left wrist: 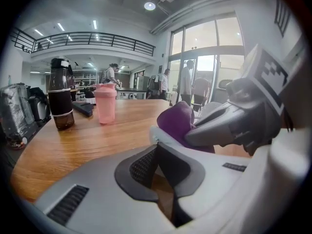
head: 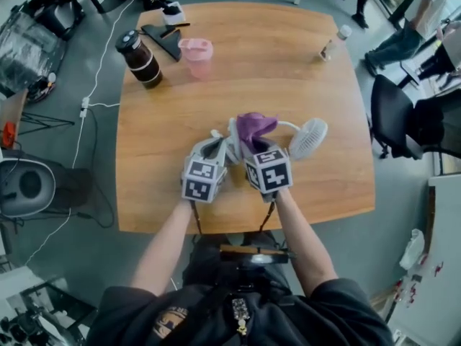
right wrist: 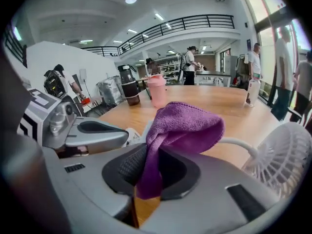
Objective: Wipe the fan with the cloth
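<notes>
Right gripper (right wrist: 146, 177): pinching the purple cloth (right wrist: 187, 126), just beside the white fan (right wrist: 282, 156).
Left gripper (left wrist: 162, 175): hovering with jaws pressed together.

place: open-plan office/lab hall | cues: mezzanine railing (right wrist: 185, 22) far; tall glass front (left wrist: 204, 38) right; office chair (head: 392, 114) right; floor cables (head: 94, 105) left; wooden table (head: 252, 71) near

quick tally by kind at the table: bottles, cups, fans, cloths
bottles: 2, the dark bottle and the clear bottle
cups: 1, the pink shaker cup
fans: 1, the white fan
cloths: 1, the purple cloth
total: 5
</notes>
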A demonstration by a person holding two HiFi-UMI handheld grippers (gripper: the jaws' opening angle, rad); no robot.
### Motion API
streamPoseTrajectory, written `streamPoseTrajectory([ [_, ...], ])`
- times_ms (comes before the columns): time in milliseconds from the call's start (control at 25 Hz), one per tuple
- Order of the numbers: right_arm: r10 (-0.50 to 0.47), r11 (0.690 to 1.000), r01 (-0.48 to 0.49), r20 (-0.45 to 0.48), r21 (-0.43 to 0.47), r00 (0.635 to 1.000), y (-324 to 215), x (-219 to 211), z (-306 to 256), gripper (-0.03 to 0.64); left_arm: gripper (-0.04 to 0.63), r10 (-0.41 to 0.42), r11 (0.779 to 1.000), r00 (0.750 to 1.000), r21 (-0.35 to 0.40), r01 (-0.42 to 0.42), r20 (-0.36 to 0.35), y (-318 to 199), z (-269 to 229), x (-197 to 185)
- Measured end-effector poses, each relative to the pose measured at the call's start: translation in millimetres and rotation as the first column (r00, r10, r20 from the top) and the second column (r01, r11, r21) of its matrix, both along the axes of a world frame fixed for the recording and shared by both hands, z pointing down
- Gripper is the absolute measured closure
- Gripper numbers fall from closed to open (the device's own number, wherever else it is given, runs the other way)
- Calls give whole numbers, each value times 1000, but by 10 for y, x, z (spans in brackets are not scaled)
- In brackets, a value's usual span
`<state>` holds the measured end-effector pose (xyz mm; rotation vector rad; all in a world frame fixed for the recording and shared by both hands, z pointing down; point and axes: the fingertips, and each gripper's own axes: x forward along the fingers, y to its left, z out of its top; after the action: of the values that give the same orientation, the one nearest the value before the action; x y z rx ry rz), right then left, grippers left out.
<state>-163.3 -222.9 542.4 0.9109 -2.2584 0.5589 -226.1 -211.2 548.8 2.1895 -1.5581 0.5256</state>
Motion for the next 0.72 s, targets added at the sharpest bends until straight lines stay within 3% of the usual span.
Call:
streamPoseTrajectory([
  [160,-34,999,36,62,-35,998,312,50,20,537,594,-1,1000,1000,-1,1,2,-18,8,-23],
  [400,-78,986,83,37,-144,996,782,168,337,537,594,3,1000,1000,6,-3,26,-52,9,-65],
  [600,61,998,-61,41,-15,997,696,721,-28,537,594,30,999,997,-20,-28,75,-63,4,-47],
  [720,114,990,-116,22,77,993,527,980,-291,537,594,36,999,995,10,-37,94,-115,-143,37],
])
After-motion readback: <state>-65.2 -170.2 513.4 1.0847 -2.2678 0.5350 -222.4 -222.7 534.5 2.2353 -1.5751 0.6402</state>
